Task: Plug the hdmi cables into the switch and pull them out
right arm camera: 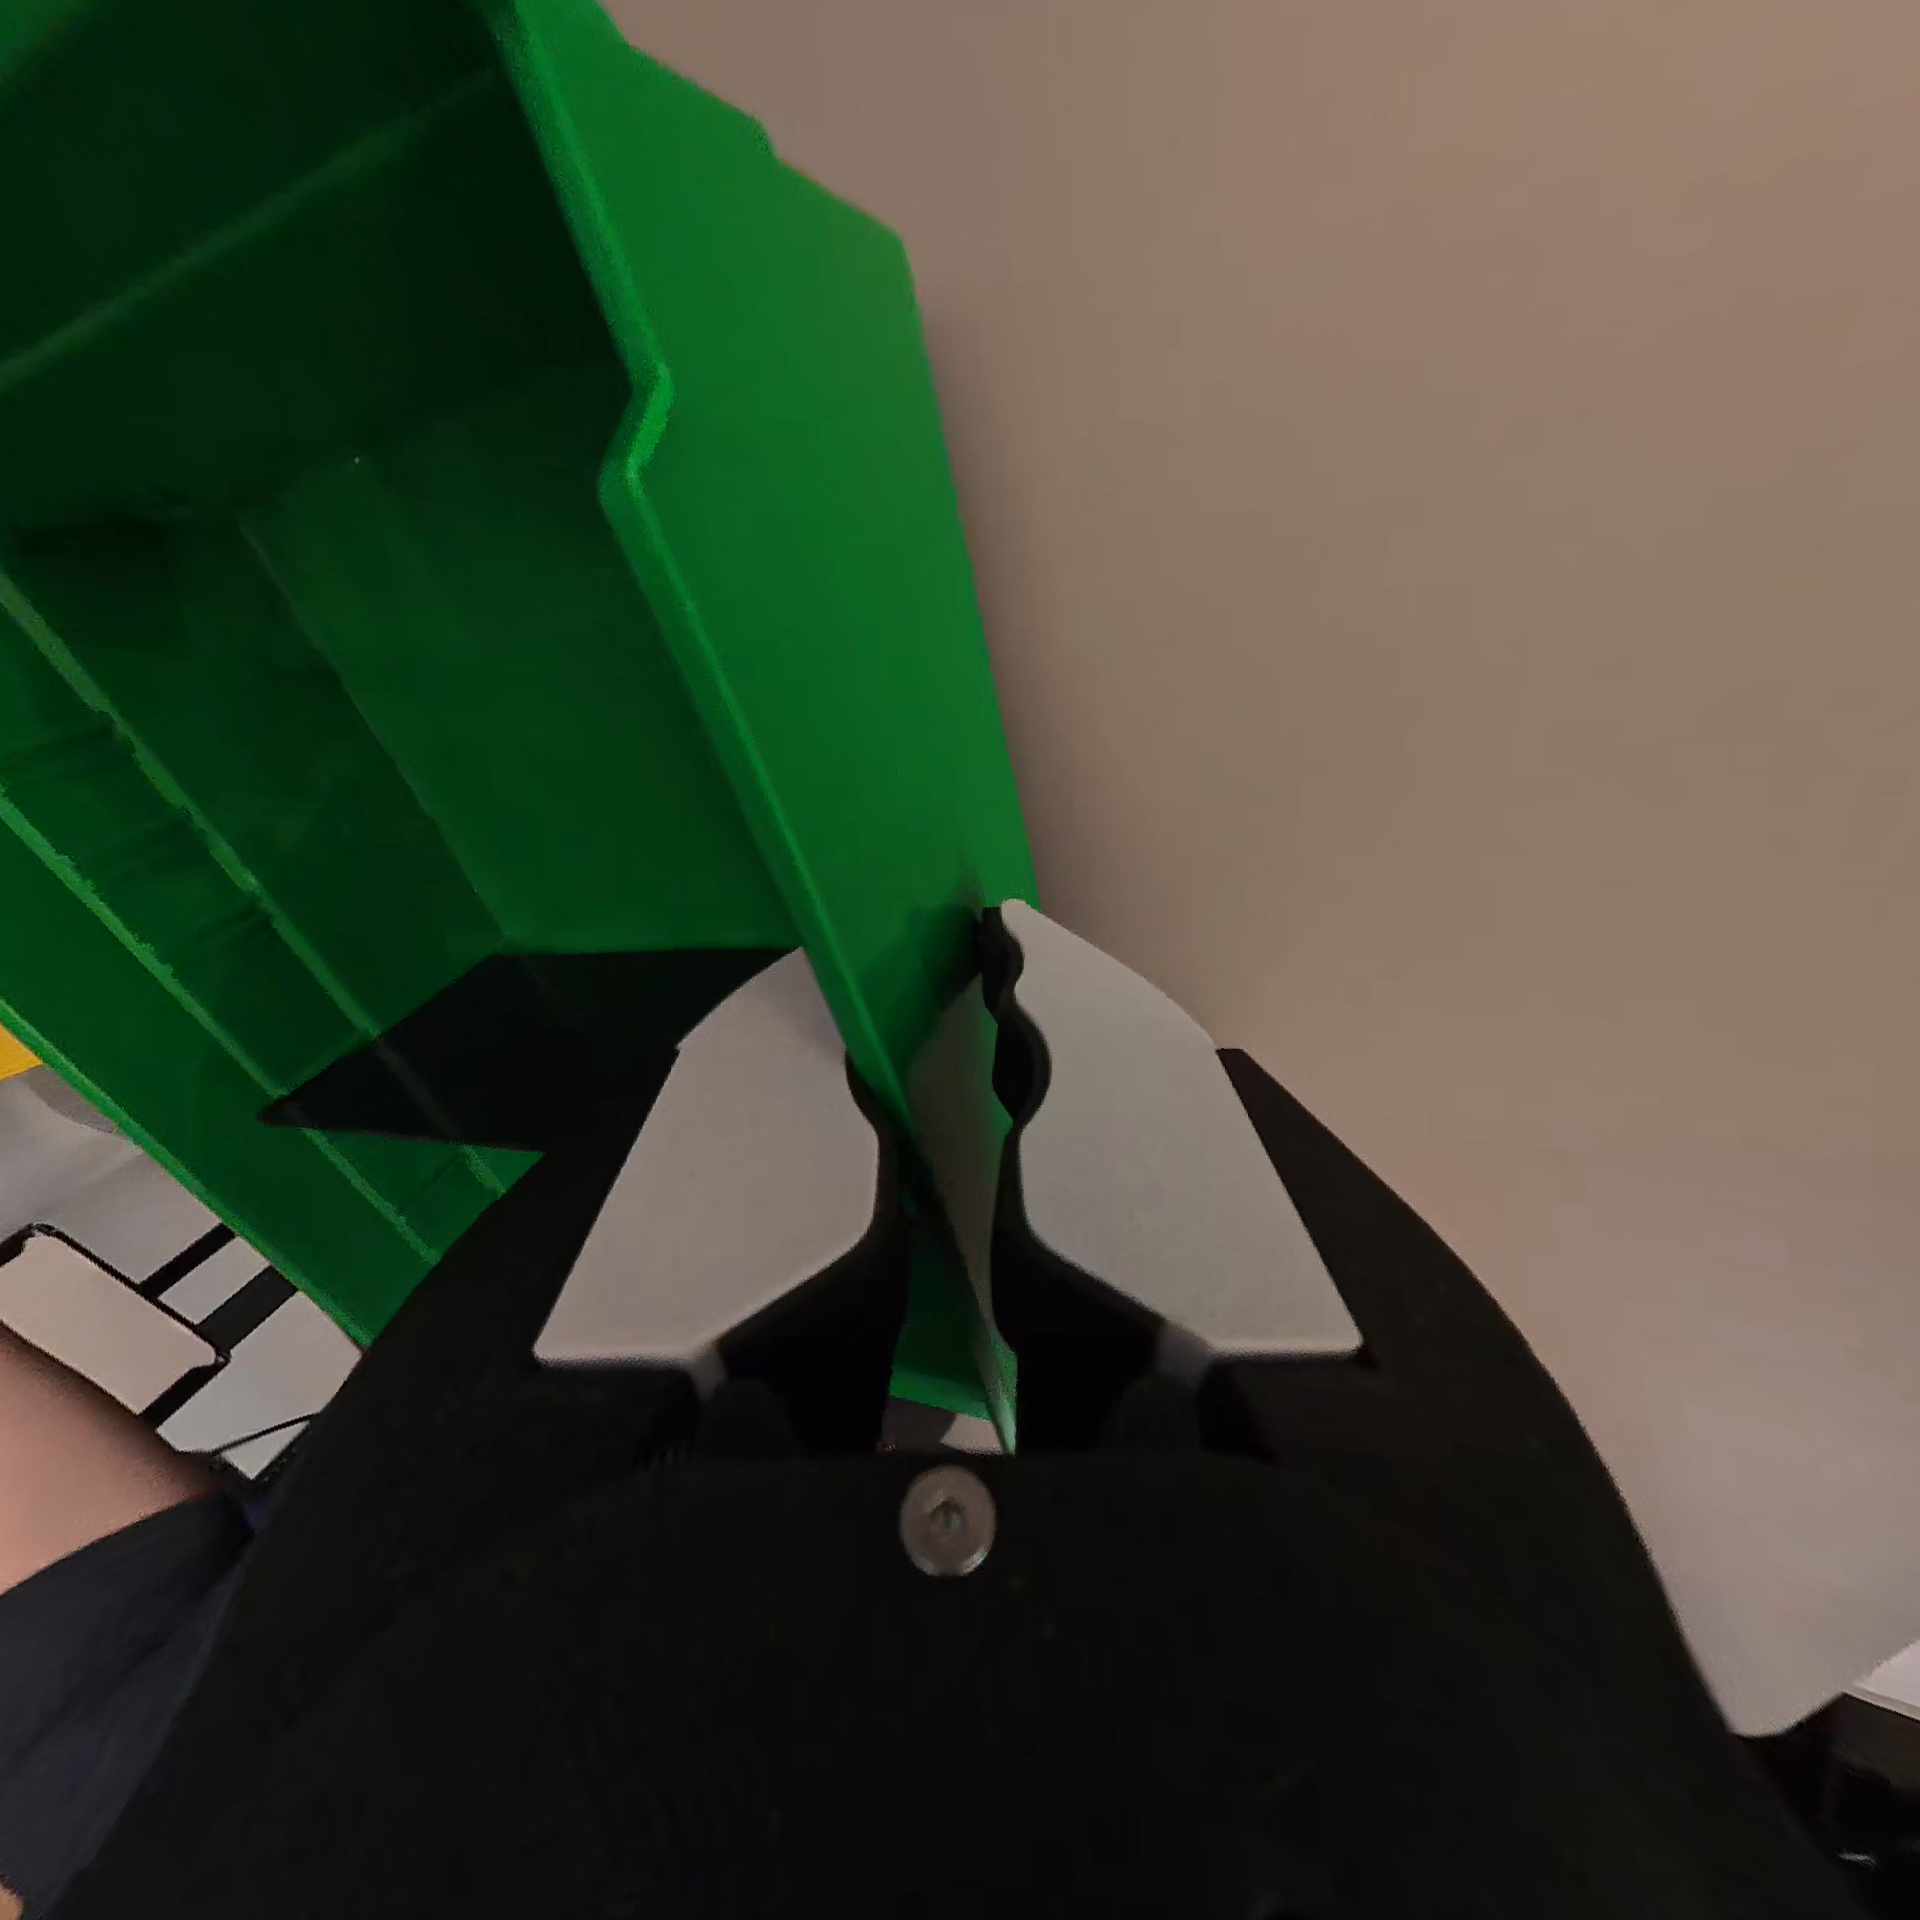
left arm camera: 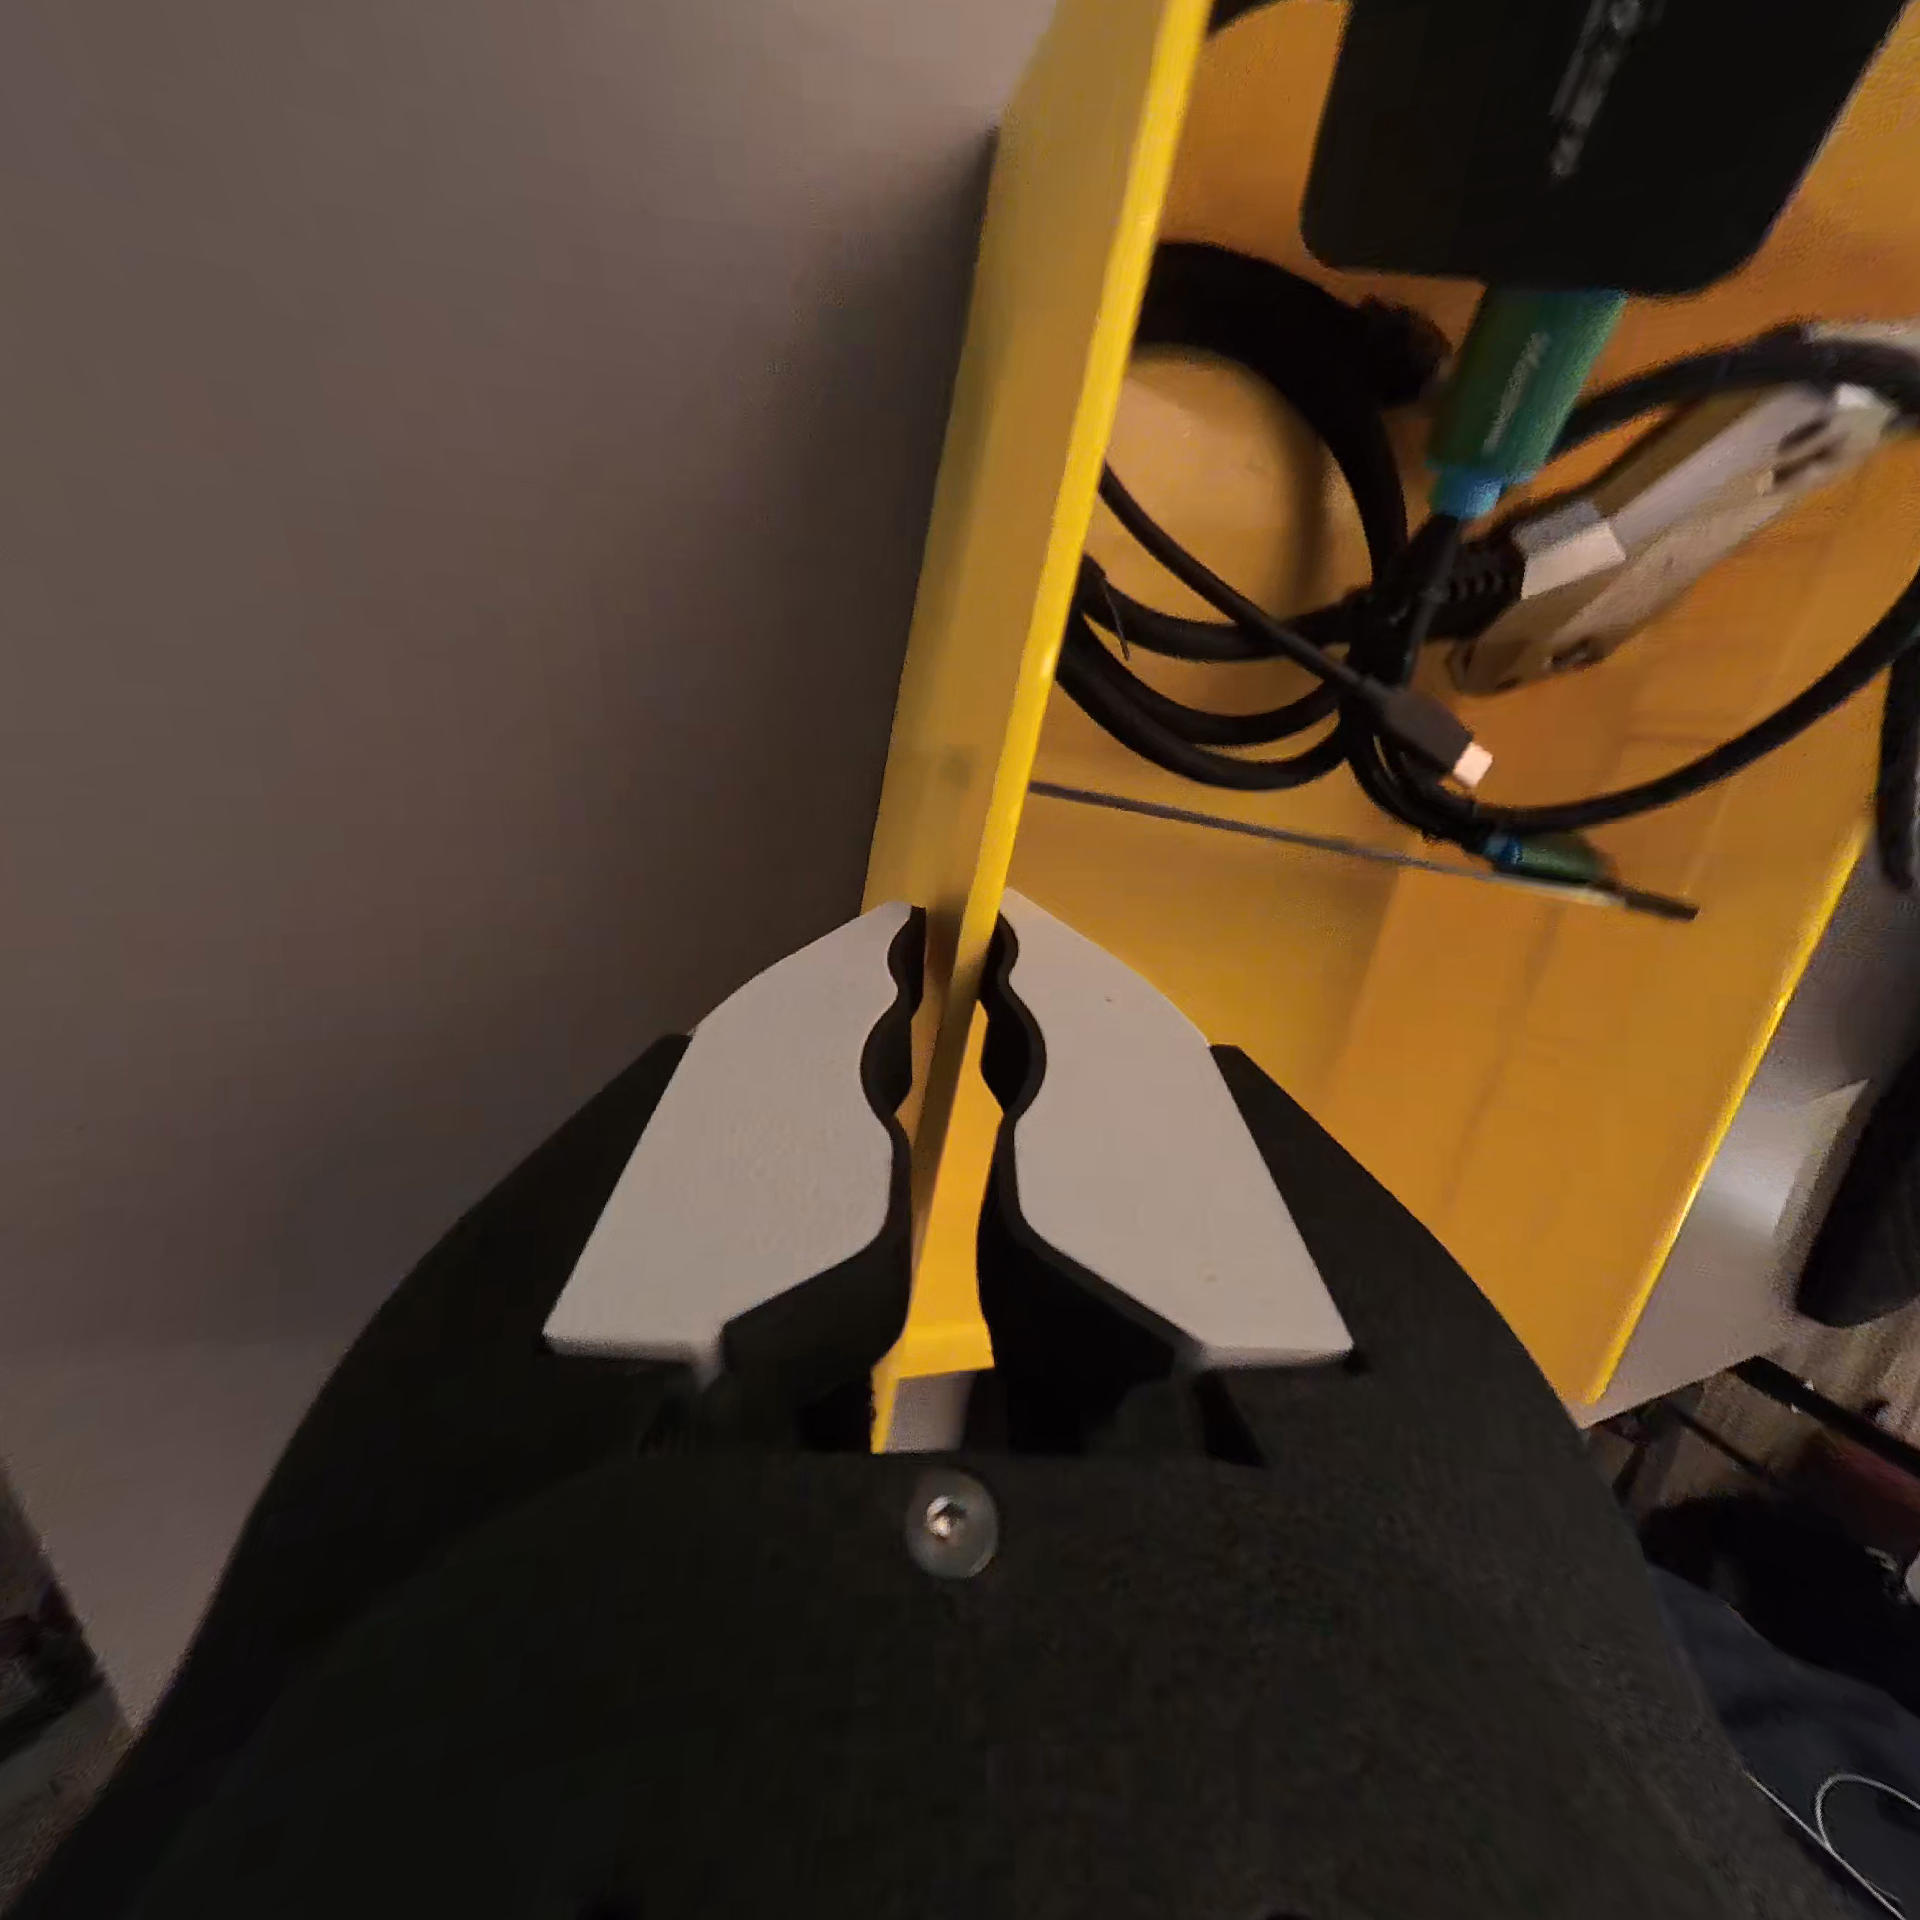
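Observation:
My left gripper [left arm camera: 961, 920] is shut on the side wall of a yellow bin [left arm camera: 1049, 468]. Inside the bin, at the top right, lies the black switch [left arm camera: 1558, 135] with a green HDMI plug [left arm camera: 1517, 395] seated in its near edge. Coiled black cables [left arm camera: 1195, 675], a silver plug [left arm camera: 1662, 551], a small USB-style plug [left arm camera: 1444, 738] and a second green plug [left arm camera: 1548, 857] lie on the bin floor. My right gripper [right arm camera: 935, 935] is shut on the side wall of a green bin [right arm camera: 810, 623]; I see no cables in it.
A plain beige-grey surface [left arm camera: 416, 520] fills the space beside each bin. A person's hand and dark sleeve [right arm camera: 73, 1475] show at the lower left of the right wrist view, next to a white, black-edged object [right arm camera: 104, 1320]. Dark clutter [left arm camera: 1818, 1558] lies right of the yellow bin. My hands' fingertips stand some 75 cm from each other.

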